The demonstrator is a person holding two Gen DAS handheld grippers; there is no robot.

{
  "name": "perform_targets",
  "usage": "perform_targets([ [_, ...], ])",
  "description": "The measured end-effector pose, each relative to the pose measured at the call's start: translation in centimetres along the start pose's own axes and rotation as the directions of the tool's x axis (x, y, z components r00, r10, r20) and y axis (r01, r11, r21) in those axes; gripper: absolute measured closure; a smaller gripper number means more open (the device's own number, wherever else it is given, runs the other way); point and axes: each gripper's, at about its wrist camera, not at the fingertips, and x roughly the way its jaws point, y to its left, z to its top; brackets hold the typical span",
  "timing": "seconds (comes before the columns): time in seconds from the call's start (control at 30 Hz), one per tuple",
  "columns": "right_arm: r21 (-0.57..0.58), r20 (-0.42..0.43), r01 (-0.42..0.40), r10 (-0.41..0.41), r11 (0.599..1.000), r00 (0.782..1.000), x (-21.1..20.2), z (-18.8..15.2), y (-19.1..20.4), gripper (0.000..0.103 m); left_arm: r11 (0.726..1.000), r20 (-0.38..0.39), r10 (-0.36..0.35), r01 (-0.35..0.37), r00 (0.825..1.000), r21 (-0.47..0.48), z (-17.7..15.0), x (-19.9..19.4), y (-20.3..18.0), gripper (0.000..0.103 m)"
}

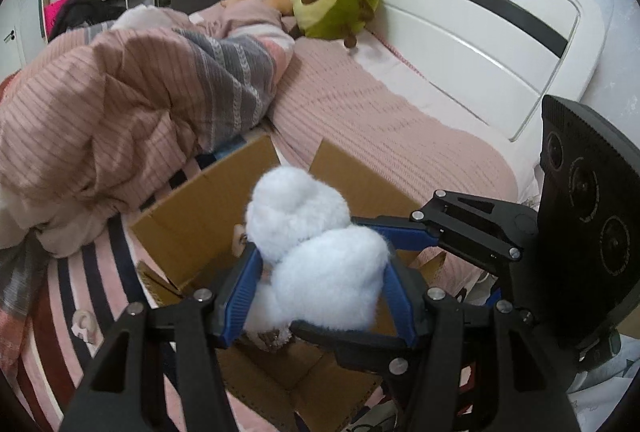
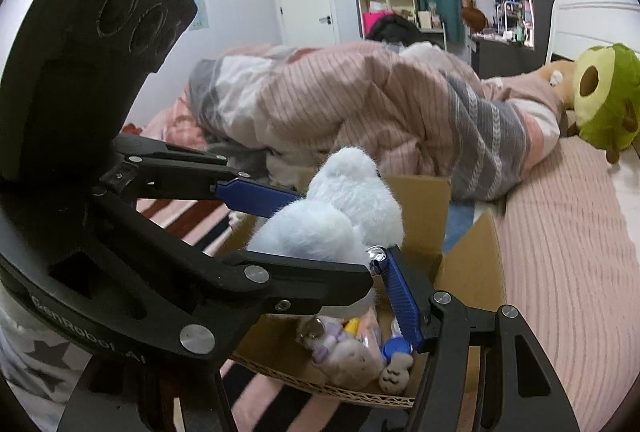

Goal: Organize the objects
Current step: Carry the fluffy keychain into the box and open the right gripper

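Fluffy white plush toy [image 1: 316, 244] hides most of the open brown cardboard box [image 1: 208, 208] interior in the left wrist view; its lower end sits behind the left tool [image 1: 320, 296] linkage. In the right wrist view the left tool [image 2: 320, 228] covers the toy's underside, and small items in the box bottom [image 2: 360, 348] are too blurred to identify. Green avocado-shaped plush cushion [image 2: 608, 100] is cut off by the right edge.
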Motion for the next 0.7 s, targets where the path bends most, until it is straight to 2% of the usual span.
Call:
perform_targets([
  [0.27,-0.014,-0.083,0.011,-0.012,1.0,0.997,1.7,-1.0,-0.3,0.045,1.0,-0.037,-0.014,0.013,0.999,-0.023,-1.0,1.3,0.4,0.047],
  [0.33,-0.005,-0.093,0.017,-0.017,1.0,0.996,2.0,-1.1,-0.3,0.043,1.0,-0.044,-0.005,0.004,0.999,-0.02,-1.1,1.3,0.4,0.044],
  [0.4,-0.002,-0.099,0.03,-0.031,1.0,0.995,2.3,-1.2,-0.4,0.039,1.0,-0.047,0.024,-0.024,0.999,-0.015,-1.1,1.2,0.4,0.032],
  [0.5,-0.016,-0.098,0.048,-0.049,0.999,0.994,2.1,-1.2,-0.3,0.035,0.999,-0.032,0.026,-0.026,0.999,-0.024,-1.1,0.4,0.7,0.025],
  [0.7,-0.057,-0.085,0.072,-0.077,0.996,0.993,1.5,-0.9,0.7,0.034,0.998,0.013,0.045,-0.044,0.999,-0.036,-1.4,-2.4,1.8,0.022],
])
